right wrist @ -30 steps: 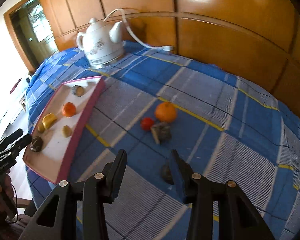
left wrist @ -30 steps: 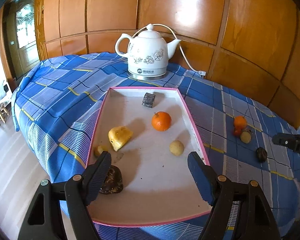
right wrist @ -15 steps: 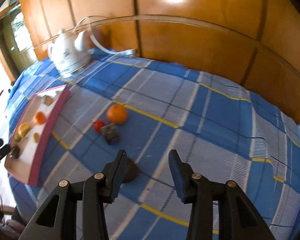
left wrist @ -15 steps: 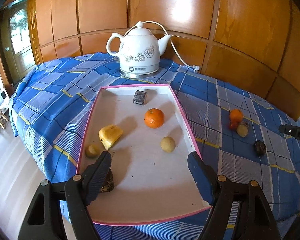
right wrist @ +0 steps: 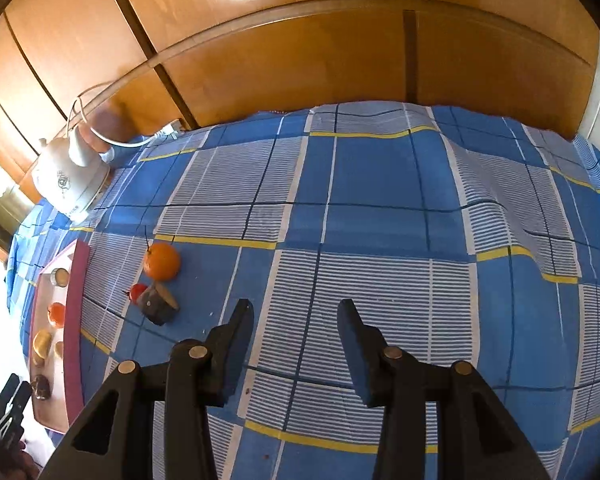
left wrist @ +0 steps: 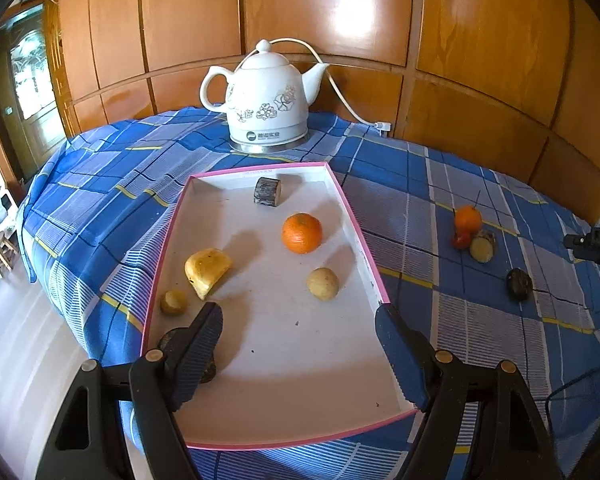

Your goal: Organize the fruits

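Glossy wood-panel wall [left wrist: 340,20]; pale floor [left wrist: 20,352]; small stool [left wrist: 2,246], perhaps; window [left wrist: 26,80] left.

Glossy varnished orange-brown wooden wall panels [left wrist: 340,8]. Glossy white glazed ceramic kettle with floral print [left wrist: 264,96] on shiny metal base [left wrist: 268,146]. Matt blue checked woven tablecloth [right wrist: 380,200], softly rumpled. Matt white pink-rimmed tray [left wrist: 292,344]. Matt black plastic, ribbed gripper fingers [left wrist: 198,344].
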The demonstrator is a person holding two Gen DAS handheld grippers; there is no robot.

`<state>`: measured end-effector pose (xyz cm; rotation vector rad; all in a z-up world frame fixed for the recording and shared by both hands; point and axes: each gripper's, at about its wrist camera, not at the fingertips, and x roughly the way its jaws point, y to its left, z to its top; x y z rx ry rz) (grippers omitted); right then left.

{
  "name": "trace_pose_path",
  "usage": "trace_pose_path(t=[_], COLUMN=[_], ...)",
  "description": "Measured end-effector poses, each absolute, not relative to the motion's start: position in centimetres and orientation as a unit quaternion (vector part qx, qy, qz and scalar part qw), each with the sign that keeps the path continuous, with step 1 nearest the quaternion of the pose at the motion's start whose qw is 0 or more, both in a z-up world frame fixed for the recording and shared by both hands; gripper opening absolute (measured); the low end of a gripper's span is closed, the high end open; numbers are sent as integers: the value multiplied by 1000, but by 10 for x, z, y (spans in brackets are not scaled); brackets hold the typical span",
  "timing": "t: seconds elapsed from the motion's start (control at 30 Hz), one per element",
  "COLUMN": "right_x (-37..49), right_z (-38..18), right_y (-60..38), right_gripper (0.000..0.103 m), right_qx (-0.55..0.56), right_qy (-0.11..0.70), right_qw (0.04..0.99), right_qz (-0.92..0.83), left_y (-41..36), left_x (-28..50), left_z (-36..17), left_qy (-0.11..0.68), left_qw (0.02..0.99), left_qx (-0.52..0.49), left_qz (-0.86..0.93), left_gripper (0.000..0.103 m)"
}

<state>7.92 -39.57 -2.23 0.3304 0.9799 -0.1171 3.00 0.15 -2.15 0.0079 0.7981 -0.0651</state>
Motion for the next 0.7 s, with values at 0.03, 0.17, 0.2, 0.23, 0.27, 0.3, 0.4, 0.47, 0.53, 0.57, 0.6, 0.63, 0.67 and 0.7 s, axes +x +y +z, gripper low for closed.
trace_pose_path(t=[0.03, 0.17, 0.2, 0.23, 0.27, 0.3, 0.4, 0.47, 0.53, 0.57, 0.6, 0.63, 0.67, 0.7], right_x=[79, 81, 82, 82, 82, 82, 83, 83, 83, 83, 84, 84, 84, 84], right_z=[-23, -25, -26, -26, -27, -27, -27, -27, -27, -27, -27, -27, -27, -27], right_y=[-394, -388, -387, -386, -386, -386, -385, -384, -382, -381, -381, -380, -379, -379], right_gripper=[44, 44, 44, 44, 44, 44, 44, 44, 44, 44, 44, 44, 44, 44], right_qx=[156, 136, 133, 132, 132, 131, 127, 125, 121, 118, 117, 115, 114, 113], right_qy=[469, 478, 480, 481, 482, 483, 484, 485, 486, 486, 487, 487, 487, 487], right_qw=[867, 866, 865, 865, 864, 864, 864, 864, 864, 864, 864, 864, 864, 864], right_qz=[-56, -59, -59, -59, -57, -57, -57, -56, -56, -56, -56, -55, -54, -53], left_y=[1, -1, -2, -3, -3, -4, -5, -6, -7, -7, -7, -7, -8, -8], left_x=[30, 31, 31, 32, 32, 32, 32, 33, 33, 33, 33, 33, 33, 33], left_z=[-22, -24, -24, -24, -25, -25, -25, -25, -26, -26, -26, -26, -26, -26], left_qy=[389, 392, 393, 393, 394, 394, 394, 395, 395, 396, 396, 396, 396, 396], left_qw=[921, 919, 919, 919, 919, 918, 918, 918, 918, 918, 917, 917, 917, 917], left_qx=[4, 7, 8, 8, 9, 10, 12, 13, 14, 14, 15, 15, 15, 15], left_qz=[-32, -33, -33, -33, -34, -34, -36, -37, -38, -38, -39, -39, -39, -39], left_gripper=[79, 79, 79, 79, 79, 79, 79, 79, 79, 79, 79, 79, 79, 79])
